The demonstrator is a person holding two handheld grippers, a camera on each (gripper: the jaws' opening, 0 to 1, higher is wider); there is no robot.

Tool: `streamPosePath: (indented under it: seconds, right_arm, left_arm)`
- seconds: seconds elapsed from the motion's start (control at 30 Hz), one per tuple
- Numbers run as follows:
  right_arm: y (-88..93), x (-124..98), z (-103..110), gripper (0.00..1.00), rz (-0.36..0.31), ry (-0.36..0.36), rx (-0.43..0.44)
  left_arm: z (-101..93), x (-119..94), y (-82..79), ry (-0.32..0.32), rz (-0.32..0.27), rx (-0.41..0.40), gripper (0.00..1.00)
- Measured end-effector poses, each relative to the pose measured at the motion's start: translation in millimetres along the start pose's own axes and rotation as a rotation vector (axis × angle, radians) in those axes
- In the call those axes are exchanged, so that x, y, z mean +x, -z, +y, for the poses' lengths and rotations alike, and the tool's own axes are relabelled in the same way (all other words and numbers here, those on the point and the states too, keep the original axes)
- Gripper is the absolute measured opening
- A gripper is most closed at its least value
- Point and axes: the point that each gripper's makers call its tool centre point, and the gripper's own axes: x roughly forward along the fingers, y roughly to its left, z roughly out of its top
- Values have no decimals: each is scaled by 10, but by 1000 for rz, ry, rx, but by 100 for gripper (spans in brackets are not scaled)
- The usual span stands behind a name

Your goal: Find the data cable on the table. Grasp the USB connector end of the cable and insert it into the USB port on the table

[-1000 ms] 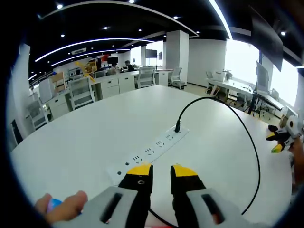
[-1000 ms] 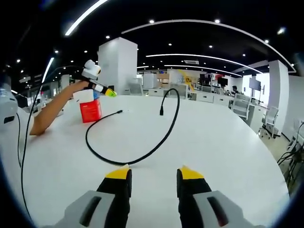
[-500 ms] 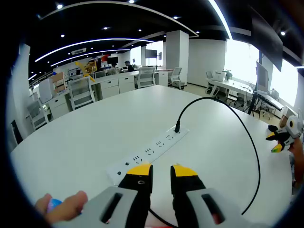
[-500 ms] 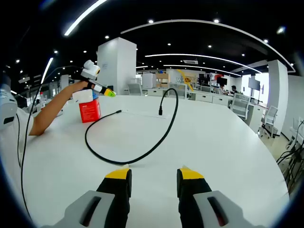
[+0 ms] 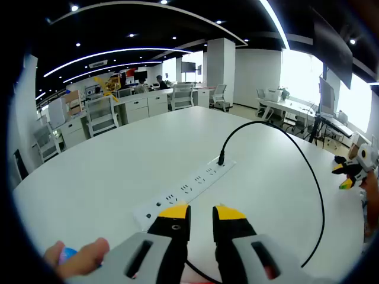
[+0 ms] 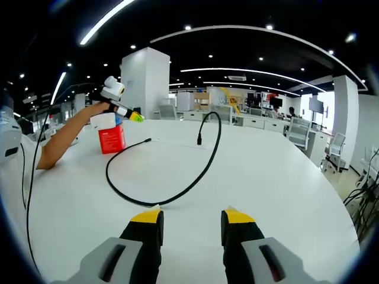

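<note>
**One cable looped on a broad white table, both grippers spread and holding nothing**

We see one black data cable (image 6: 177, 192) lying in a wide loop on the white table (image 6: 284, 177); one end (image 6: 147, 140) rests flat near a red box (image 6: 112, 137), the other end (image 6: 199, 141) stands up over the tabletop; in the left gripper view the cable (image 5: 314, 183) arcs down to one white power strip (image 5: 186, 190), its end (image 5: 221, 158) upright at the strip's far end, though we cannot tell if it is seated. Bare tabletop lies on all sides of the loop, out to the curved table edge. The right gripper (image 6: 190, 216) sits just short of the loop, jaws apart; the left gripper (image 5: 201, 211) is just beside the strip's near end, jaws parted and holding nothing. A person's arm (image 6: 65, 139) rests beside the box.
</note>
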Motion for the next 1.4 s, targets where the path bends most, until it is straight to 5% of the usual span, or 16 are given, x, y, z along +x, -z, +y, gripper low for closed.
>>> streamPosePath:
  seconds: [1.4]
  right_arm:
    - [13, -62, 31, 42, -7, 10, 5]
  left_arm:
    - [-5, -18, 12, -1, 2, 1, 16]
